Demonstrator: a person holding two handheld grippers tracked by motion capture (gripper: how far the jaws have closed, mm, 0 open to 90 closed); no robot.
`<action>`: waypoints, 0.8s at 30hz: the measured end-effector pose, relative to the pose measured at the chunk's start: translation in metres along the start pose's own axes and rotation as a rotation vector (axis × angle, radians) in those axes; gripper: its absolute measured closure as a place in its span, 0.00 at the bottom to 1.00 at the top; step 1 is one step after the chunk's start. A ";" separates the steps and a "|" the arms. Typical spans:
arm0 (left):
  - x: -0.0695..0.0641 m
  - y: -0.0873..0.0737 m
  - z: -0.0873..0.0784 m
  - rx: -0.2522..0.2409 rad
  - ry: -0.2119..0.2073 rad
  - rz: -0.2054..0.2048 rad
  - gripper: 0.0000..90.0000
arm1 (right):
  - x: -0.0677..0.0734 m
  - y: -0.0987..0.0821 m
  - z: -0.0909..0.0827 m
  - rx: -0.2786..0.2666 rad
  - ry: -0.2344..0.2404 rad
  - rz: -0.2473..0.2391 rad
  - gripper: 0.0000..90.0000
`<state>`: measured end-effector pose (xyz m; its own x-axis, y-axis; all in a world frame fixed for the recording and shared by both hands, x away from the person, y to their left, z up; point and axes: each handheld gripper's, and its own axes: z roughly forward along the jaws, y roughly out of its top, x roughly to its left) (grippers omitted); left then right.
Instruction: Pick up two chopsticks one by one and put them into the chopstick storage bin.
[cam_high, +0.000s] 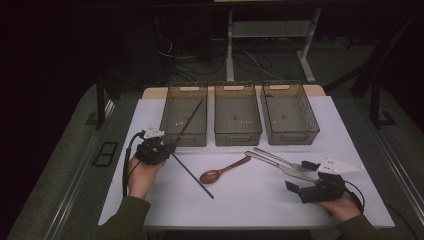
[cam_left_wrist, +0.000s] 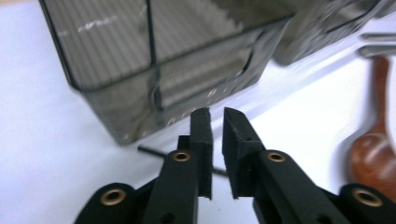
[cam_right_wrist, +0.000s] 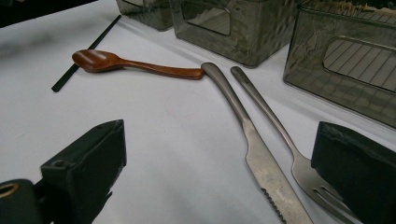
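Chopsticks are the things in hand: one black chopstick (cam_high: 192, 176) lies slantwise on the white table (cam_high: 250, 200), running from just under the left gripper (cam_high: 159, 148) down toward the table's middle; another chopstick (cam_high: 191, 120) leans inside the left bin (cam_high: 184, 114), its upper end over the far rim. Largest on the table are three smoky see-through bins in a row at the far side: that left bin, a middle bin (cam_high: 237, 114) and a right bin (cam_high: 289, 113). In front of them, near the table's middle, lie a metal knife (cam_high: 280, 166) and a metal fork (cam_high: 282, 160) side by side, handles toward the bins, and a brown wooden spoon (cam_high: 222, 171) whose handle tip almost meets the knife's handle. The left gripper sits close to the near wall of the left bin; in the left gripper view its jaws stand with a narrow gap, nothing pinched, and the lying chopstick (cam_left_wrist: 152, 150) passes behind and below them. The right gripper (cam_high: 309, 177) rests at the table's right side, jaws wide apart and empty, with the fork's tines beside one jaw
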<state>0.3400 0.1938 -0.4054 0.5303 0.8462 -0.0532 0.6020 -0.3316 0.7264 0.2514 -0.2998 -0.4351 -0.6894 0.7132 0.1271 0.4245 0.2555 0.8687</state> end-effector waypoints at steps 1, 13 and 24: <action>0.001 -0.002 0.003 0.010 0.013 -0.005 0.84 | 0.000 0.000 0.000 0.000 0.000 -0.001 0.03; 0.005 -0.011 0.024 0.071 0.068 -0.056 0.65 | 0.000 0.000 0.000 0.003 0.001 -0.006 0.03; 0.001 -0.013 0.036 0.115 0.081 -0.048 0.64 | 0.000 0.000 0.000 0.002 0.002 -0.007 0.03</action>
<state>0.3541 0.1837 -0.4392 0.4522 0.8915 -0.0272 0.6926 -0.3318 0.6405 0.2517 -0.2997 -0.4350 -0.6933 0.7103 0.1218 0.4208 0.2617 0.8686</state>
